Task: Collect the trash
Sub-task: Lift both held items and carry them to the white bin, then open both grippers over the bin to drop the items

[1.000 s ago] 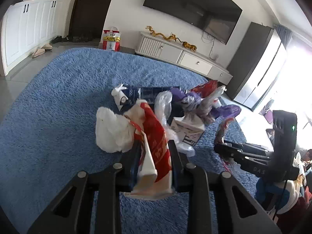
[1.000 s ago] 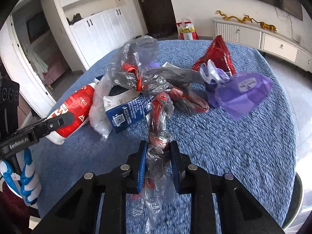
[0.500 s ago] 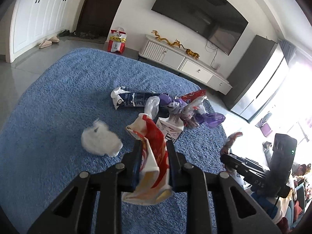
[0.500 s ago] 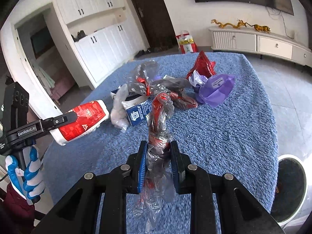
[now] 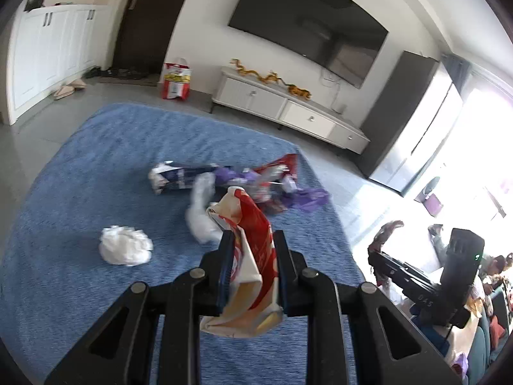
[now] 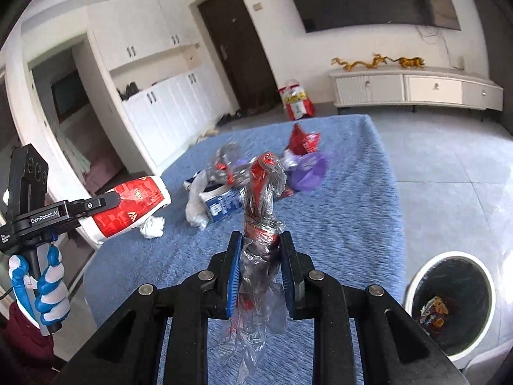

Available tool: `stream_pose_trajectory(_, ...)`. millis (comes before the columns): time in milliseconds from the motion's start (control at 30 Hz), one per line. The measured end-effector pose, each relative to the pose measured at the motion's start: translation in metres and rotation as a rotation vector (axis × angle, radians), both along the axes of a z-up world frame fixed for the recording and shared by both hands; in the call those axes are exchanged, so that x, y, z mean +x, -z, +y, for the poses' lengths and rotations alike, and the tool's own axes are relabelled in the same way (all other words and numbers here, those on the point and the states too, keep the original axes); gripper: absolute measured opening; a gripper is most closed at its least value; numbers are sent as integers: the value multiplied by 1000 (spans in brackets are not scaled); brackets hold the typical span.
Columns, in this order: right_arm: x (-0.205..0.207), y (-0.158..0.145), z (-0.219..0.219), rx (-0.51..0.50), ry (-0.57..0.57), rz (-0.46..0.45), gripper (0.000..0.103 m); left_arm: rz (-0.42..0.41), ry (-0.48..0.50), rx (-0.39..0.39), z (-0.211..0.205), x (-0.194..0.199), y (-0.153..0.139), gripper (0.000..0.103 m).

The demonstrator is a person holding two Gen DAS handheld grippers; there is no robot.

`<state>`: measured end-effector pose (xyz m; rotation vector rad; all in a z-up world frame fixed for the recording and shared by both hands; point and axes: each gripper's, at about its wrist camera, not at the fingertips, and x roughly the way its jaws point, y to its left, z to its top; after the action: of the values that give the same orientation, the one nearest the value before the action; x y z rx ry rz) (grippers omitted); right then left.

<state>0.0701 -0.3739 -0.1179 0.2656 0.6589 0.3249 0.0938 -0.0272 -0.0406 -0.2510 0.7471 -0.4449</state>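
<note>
Item 1, right gripper [image 6: 259, 269]: you are holding its jaws nearly closed, clamped on a twisted clear plastic wrapper [image 6: 261, 211] with red inside. The wrapper's long axis is running straight up out of the pads, its loose tail hanging below them.

Item 2, left gripper [image 5: 251, 269]: you are pinching a crumpled red-and-white snack bag [image 5: 247, 256] between narrow-set jaws, its long axis pointing forward along the fingers. Your gloved hand [image 6: 38, 285] is showing at the far left of the right wrist view.

Item 3, bin [image 6: 413, 288]: white-rimmed, dark-lined, some trash already inside. It is sitting on the floor just off the rug's near right corner, low and to the right of the right gripper. Judged the nearer tool, that one should be unloading first; the left bag has to cross over.

Item 4, blue rug [image 6: 346, 218]: remaining trash pile [image 5: 243, 183] is lying mid-rug, farther off, with a white tissue wad [image 5: 125, 248] apart at near left.
</note>
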Motion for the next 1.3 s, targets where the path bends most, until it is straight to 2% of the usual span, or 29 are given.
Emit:
stream_pose_trajectory(133, -10, 2, -33, 26, 64, -18, 23, -2, 62, 5, -32, 2, -12, 22)
stream_pose_trajectory(300, -22, 10, -76, 37, 159, -23, 23, 4, 175, 21, -94, 9, -20, 22)
stream_pose_trajectory(500, -35, 32, -137, 50, 297, 15, 23, 25, 343, 71, -191, 22, -11, 22)
stream_pose_trajectory(733, -36, 68, -198, 40, 437, 115, 23, 100, 525, 151, -311, 33, 30, 23)
stream_pose_trajectory(900, -22, 95, -220, 13, 486, 194, 23, 171, 581, 204, -374, 47, 68, 23)
stream_pose_trajectory(1033, -9, 113, -232, -21, 506, 243, 25, 215, 590, 235, -406, 60, 95, 28)
stream_pose_trajectory(1167, 0, 128, -241, -55, 533, 293, 27, 267, 578, 208, -423, 73, 112, 32)
stream_pose_trajectory(1233, 1, 134, -244, -59, 553, 315, 37, 289, 579, 190, -424, 79, 122, 35)
stream_pose_trajectory(1300, -1, 138, -247, -60, 564, 326, 40, 316, 577, 171, -424, 85, 129, 40)
